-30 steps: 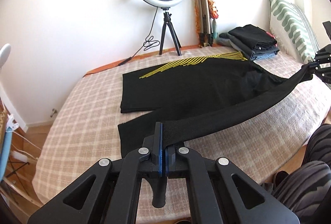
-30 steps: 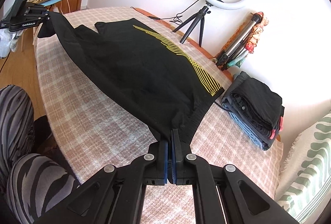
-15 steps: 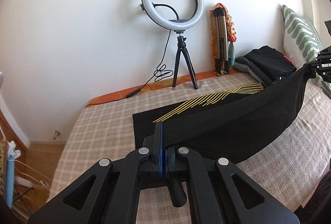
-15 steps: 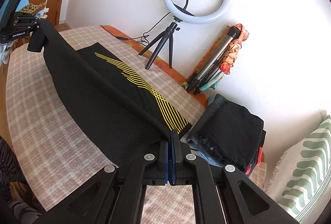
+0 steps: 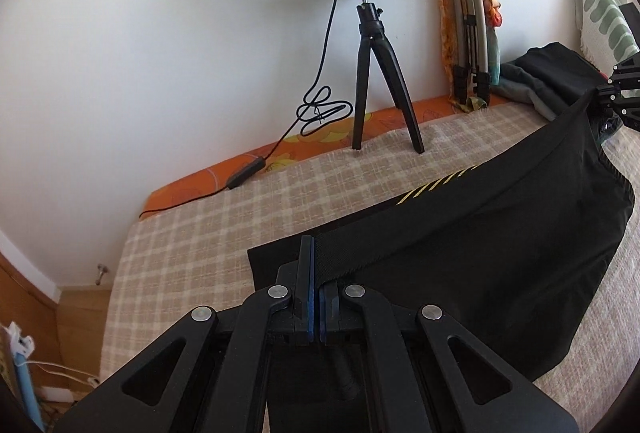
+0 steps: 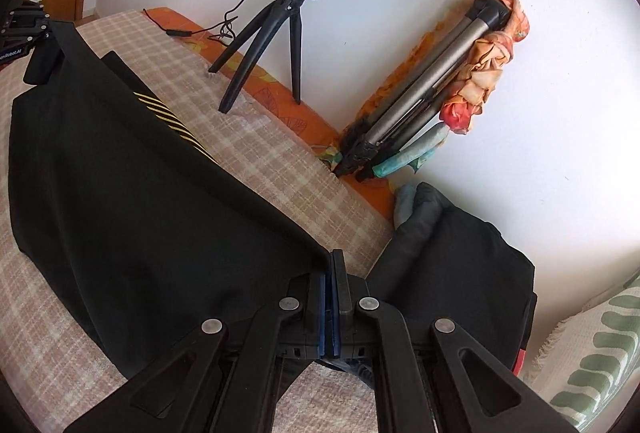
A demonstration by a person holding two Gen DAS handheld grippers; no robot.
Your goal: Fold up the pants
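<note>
Step in hand: lengthwise fold; the pants (image 5: pixel 500 233) are held taut above the bed (image 5: pixel 192 233), left hand-held gripper (image 5: pixel 316 285) and right hand-held gripper (image 6: pixel 331 273) each clamped on an end. Next, the raised edge is probably to be lowered onto the far, striped edge, corners aligned.

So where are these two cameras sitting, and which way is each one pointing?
Left wrist view: rides on the left gripper, looking along its fingers across the checked bed toward the white ring light on its black tripod; the right gripper shows at the right edge.
Right wrist view: rides on the right gripper, facing the same wall; the left gripper shows at the left edge.
Shared: the black pants with yellow stripes, held taut between both grippers, the ring light, and the folded tripod wrapped in floral cloth.
</note>
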